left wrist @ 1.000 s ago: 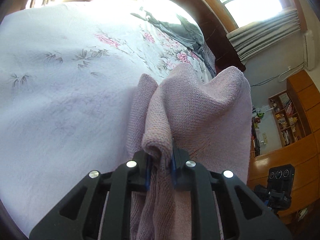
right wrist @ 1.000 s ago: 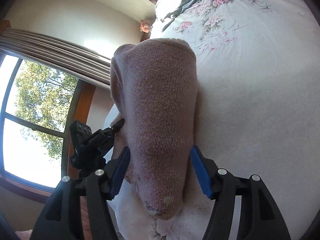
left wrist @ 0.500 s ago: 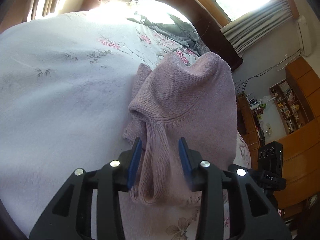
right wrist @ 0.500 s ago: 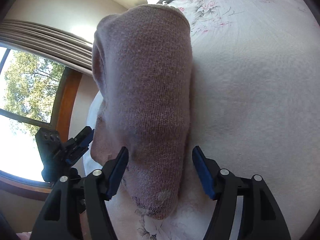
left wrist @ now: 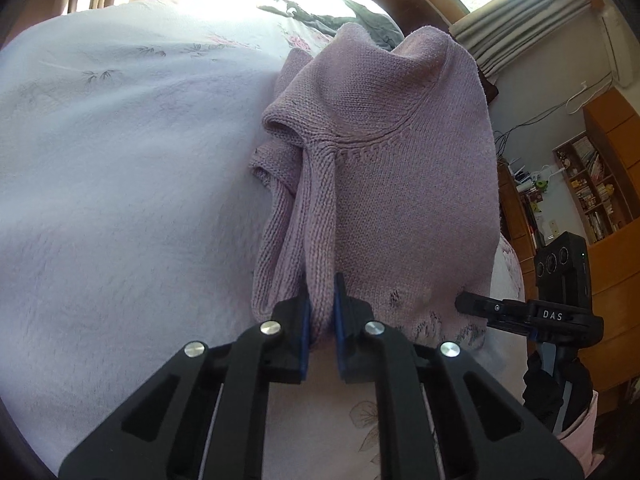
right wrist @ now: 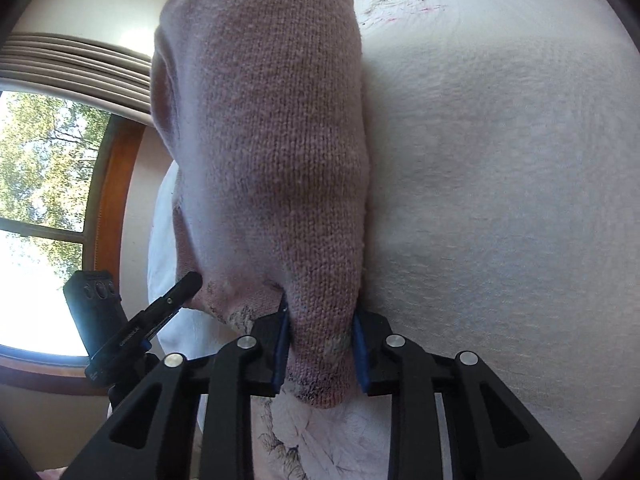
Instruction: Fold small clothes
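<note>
A pink knitted sweater (left wrist: 392, 184) lies bunched on a bed covered by a pale floral bedspread (left wrist: 120, 184), and both grippers have hold of it at its near edge. In the left wrist view the left gripper (left wrist: 320, 332) sits at 6 o'clock, its two blue-padded fingers (left wrist: 305, 328) drawn close together and clamped on a narrow vertical fold of the knit; from there the sweater rises toward 12 o'clock, with a curved seam running across it toward 2 o'clock. The other gripper shows at 4 o'clock in this view, one black finger touching the sweater's lower edge by some dark embroidery. A dark grey garment (left wrist: 360, 20) lies crumpled on the bedspread at 12 o'clock, behind the sweater. A wooden bookshelf (left wrist: 592, 188) stands against the wall at 3 o'clock, and grey curtains (left wrist: 528, 20) hang at 1 o'clock. In the right wrist view the right gripper (right wrist: 320, 344) is at 6 o'clock, fingers (right wrist: 362, 350) pressed against both sides of a thick rolled part of the sweater (right wrist: 272, 140), which fills the middle up to 12 o'clock. The bedspread (right wrist: 500, 200) spreads out from 1 to 5 o'clock. A window (right wrist: 40, 208) with green trees outside is at 9 o'clock, and the left gripper's black body shows at 8 o'clock.
</note>
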Action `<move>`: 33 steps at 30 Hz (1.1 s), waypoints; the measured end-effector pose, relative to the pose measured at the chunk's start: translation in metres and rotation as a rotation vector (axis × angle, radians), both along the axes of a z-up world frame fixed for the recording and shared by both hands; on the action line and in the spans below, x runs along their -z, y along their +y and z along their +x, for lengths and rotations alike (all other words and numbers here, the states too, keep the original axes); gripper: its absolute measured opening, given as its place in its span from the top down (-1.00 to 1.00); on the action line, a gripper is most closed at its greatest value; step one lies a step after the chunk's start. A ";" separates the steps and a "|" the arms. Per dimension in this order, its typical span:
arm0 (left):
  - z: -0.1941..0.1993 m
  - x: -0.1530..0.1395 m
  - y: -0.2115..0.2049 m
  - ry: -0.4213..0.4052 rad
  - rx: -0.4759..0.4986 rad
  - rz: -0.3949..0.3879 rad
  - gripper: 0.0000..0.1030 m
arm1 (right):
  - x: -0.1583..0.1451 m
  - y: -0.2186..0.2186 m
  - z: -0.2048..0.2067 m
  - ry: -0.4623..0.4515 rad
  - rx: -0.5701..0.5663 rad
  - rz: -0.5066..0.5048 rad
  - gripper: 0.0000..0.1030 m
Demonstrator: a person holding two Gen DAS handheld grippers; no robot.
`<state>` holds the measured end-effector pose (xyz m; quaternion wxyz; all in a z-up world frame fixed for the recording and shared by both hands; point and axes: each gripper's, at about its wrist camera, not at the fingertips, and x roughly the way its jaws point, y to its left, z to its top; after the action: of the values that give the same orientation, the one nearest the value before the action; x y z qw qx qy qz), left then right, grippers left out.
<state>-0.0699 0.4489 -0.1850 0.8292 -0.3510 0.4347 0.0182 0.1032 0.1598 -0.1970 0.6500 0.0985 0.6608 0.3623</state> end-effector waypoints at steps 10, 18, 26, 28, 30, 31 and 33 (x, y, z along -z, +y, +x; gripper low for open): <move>0.025 -0.067 0.053 -0.104 -0.006 0.108 0.27 | -0.054 -0.002 0.027 -0.174 -0.019 -0.056 -0.16; 0.137 -0.063 0.101 -0.164 0.056 -0.003 0.09 | -0.084 0.020 0.078 -0.184 0.038 0.061 -0.18; 0.173 -0.025 0.087 -0.159 0.137 -0.147 0.32 | -0.077 0.042 0.103 -0.178 0.063 0.050 -0.27; 0.174 -0.022 0.081 -0.145 0.130 -0.097 0.82 | -0.076 0.045 0.108 -0.181 0.069 0.042 -0.32; 0.166 -0.027 0.085 -0.136 0.041 -0.050 0.84 | -0.072 0.047 0.113 -0.188 0.070 0.035 -0.32; 0.158 -0.029 0.095 -0.123 -0.044 -0.029 0.84 | -0.070 0.047 0.114 -0.189 0.071 0.031 -0.31; 0.146 -0.027 0.109 -0.092 -0.144 -0.031 0.84 | -0.067 0.050 0.117 -0.183 0.071 0.027 -0.31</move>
<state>0.0765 0.5576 -0.1583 0.8392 -0.3947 0.3701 0.0549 0.2201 0.2094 -0.1304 0.7188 0.0972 0.5897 0.3551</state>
